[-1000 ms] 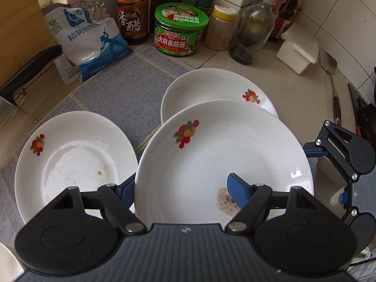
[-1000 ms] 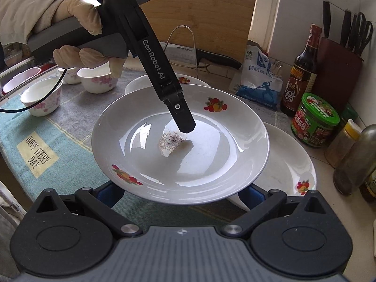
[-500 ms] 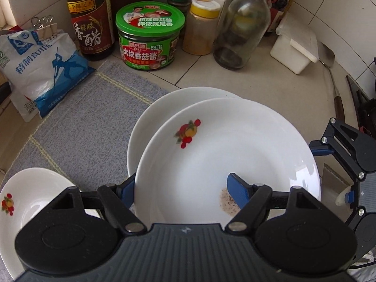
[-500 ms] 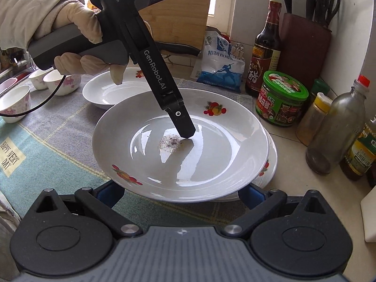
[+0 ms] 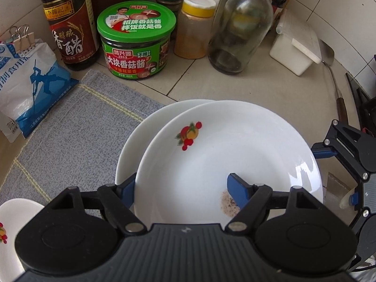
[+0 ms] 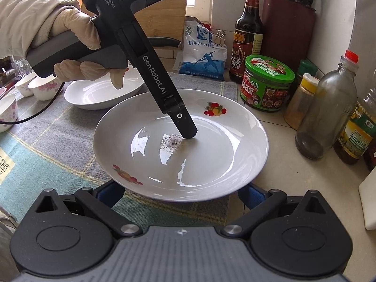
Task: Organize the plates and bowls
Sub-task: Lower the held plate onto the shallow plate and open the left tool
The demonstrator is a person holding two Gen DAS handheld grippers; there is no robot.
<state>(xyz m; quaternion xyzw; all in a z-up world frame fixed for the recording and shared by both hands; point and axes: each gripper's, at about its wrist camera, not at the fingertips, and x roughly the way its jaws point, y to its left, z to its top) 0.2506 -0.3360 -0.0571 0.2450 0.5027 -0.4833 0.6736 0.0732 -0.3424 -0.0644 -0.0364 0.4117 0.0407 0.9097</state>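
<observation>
The left gripper (image 5: 181,186) clenches the rim of a plate (image 5: 235,155), held over a 2nd plate (image 5: 141,136); whether the right gripper (image 6: 181,193) grips is unclear. Close behind stand a jar (image 5: 136,44), a vinegar bottle (image 5: 68,23) and a glass bottle (image 5: 239,28) on the tiled counter (image 5: 270,87); a grey mat (image 5: 77,127) lies left

Jars (image 5: 136,40) and bottles (image 5: 239,25) crowding behind plate (image 5: 230,155)

I see a white plate (image 5: 235,155) with fruit motifs and a speckled smear of residue, tilted slightly, sitting over a second white plate (image 5: 136,145) at the grey mat's edge. Another white plate (image 6: 94,96) lies farther along the mat, beside small floral bowls (image 6: 43,89).
</observation>
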